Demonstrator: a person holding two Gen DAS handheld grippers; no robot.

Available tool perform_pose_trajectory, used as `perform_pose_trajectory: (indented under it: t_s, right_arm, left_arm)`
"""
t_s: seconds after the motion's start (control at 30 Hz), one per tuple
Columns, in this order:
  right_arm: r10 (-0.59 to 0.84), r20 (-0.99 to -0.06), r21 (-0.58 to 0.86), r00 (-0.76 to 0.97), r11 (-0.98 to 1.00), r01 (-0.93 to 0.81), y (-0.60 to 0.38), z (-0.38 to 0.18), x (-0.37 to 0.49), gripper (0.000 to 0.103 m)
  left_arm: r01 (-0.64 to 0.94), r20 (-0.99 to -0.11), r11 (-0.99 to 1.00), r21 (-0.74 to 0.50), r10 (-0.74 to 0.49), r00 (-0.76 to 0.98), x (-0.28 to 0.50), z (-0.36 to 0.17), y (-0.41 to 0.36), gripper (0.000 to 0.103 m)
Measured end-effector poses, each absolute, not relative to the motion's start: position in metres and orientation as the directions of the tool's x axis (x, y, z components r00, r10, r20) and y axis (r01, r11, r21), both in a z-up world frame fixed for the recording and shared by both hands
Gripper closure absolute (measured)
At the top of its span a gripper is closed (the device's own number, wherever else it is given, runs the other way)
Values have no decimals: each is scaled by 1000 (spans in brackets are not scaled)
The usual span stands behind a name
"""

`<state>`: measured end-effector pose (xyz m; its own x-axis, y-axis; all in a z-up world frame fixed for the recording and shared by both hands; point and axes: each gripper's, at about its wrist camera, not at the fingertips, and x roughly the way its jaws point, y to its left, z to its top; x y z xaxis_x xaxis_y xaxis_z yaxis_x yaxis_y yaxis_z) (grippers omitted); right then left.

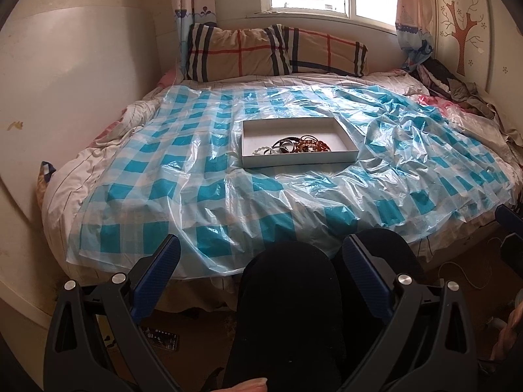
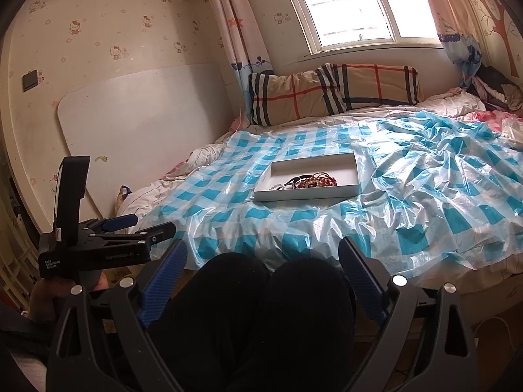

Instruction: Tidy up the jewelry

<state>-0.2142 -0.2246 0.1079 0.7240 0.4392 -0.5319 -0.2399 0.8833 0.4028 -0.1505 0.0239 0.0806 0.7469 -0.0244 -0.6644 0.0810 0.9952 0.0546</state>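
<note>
In the left wrist view, the left gripper (image 1: 261, 261) is held low over the person's dark-clad knees (image 1: 287, 310), short of the bed (image 1: 163, 150); its blue-padded fingers (image 1: 157, 274) stand spread wide with nothing between them. A checked blue plastic sheet (image 1: 183, 176) covers the bed, and a shallow white tray (image 1: 299, 160) lies on it near the middle, well apart from both grippers. The jewelry (image 1: 295, 145) sits in a tangle at the tray's near side: dark loops, a string of amber-brown beads and some pale beads. The rest of the tray floor is bare. Only this view shows a phone-like object (image 1: 161, 339) on the floor by the bed, though it is too dim to be sure. The right gripper (image 1: 510, 228) shows only as a sliver at the right edge.

In the right wrist view, the right gripper (image 2: 263, 261) also hangs over the knees, its fingers (image 2: 166, 277) spread and empty. Only here does the left gripper show whole from the side, at lower left, gripped in a hand (image 2: 49, 294), with a white board (image 2: 143, 130) leaning on the wall behind it. The tray and its tangle of jewelry lie ahead on the sheet, and plaid pillows (image 2: 333, 93) lean under the window (image 2: 353, 6).
</note>
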Motion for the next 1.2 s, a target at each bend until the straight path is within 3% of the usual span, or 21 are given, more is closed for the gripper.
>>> perform_pose_trajectory:
  t_s: [1.2]
  right_arm:
    - [442, -536, 406, 719, 882, -239, -220, 104, -212, 12]
  left_arm:
    - [90, -686, 996, 25, -49, 726, -149, 77, 26, 8]
